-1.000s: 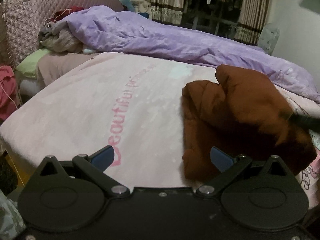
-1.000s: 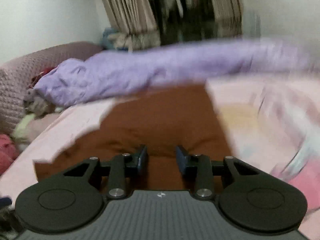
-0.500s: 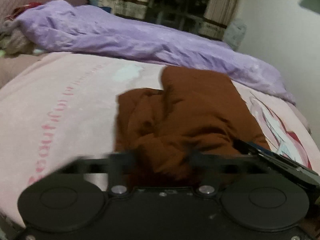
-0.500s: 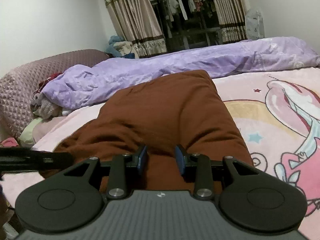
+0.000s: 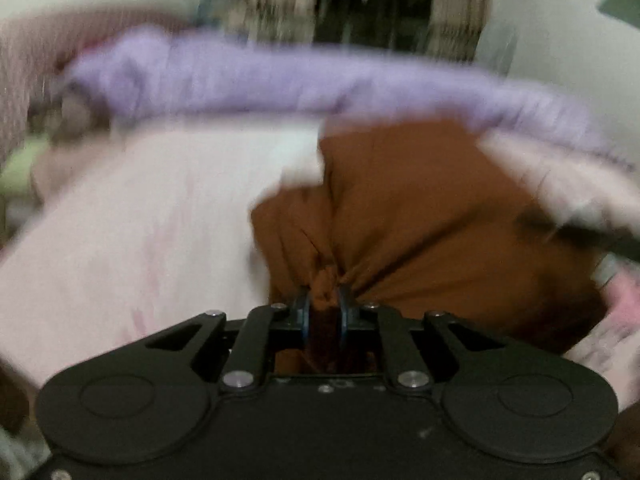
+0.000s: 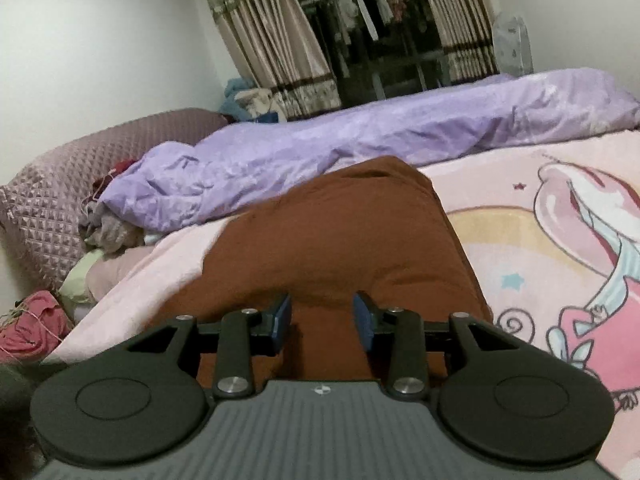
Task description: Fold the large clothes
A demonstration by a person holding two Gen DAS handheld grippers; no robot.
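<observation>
1. Left wrist view: my left gripper (image 5: 325, 303) has just been closing and now pinches a bunched fold of the brown garment (image 5: 404, 208).
2. My right gripper (image 6: 322, 314) hovers part-open over the garment (image 6: 340, 240), gripping nothing.
3. The garment lies on the pink bed (image 6: 520, 232).

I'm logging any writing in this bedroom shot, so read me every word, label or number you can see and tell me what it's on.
None can be read.
Pink bedsheet: the left wrist view shows only faint pink smears, too blurred to read.
Pink bedsheet in the right wrist view: a cartoon unicorn with stars and swirls, no lettering.
Brown garment, purple duvet, curtains: no text or labels visible.
</observation>
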